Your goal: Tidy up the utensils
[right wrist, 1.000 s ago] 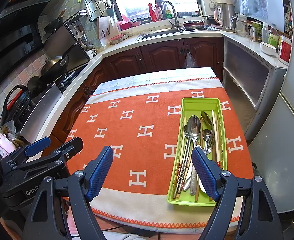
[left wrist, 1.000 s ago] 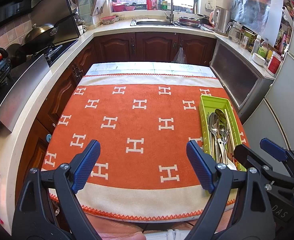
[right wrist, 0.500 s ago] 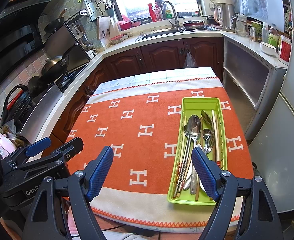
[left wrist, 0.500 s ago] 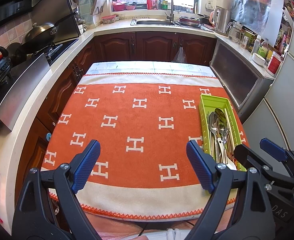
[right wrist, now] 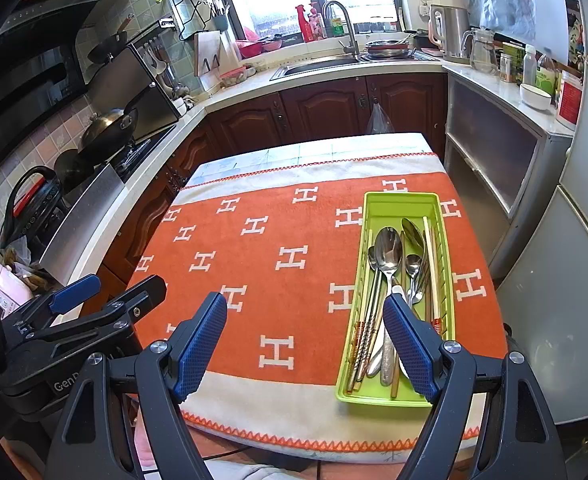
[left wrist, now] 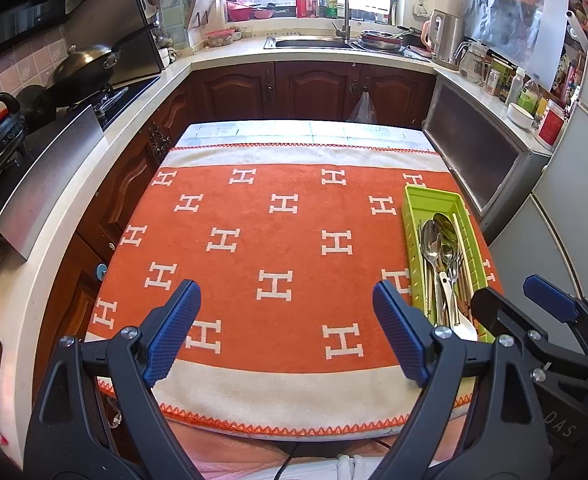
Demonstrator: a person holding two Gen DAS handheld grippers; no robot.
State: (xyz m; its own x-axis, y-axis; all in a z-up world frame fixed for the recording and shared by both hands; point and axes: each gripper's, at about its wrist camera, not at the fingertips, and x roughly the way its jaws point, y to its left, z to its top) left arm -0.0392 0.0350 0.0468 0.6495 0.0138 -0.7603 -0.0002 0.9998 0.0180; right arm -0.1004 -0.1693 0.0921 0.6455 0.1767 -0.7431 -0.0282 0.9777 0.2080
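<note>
**A:** Where are the utensils?

**B:** They all lie in a narrow green tray on the right side of a table covered by an orange towel with white H shapes. Spoons point their bowls to the far end; chopsticks run lengthwise beside them, handles toward the near edge. Nothing lies loose on the towel.

**A:** Why packed lengthwise?

**B:** The tray is long and slim, so that seems the only way they fit. They overlap in a loose bundle rather than sorted by kind.

**A:** And the tools?

**B:** The left hand-held gripper hovers over the near middle of the towel, fingers spread wide, holding nothing. The right hand-held gripper hangs at the near edge, also spread and empty, its right finger just over the tray's handle end.

**A:** So how far along is the job?

**B:** Hard to say. This fits utensils gathered into the tray, or a full tray waiting to be sorted out.
</note>
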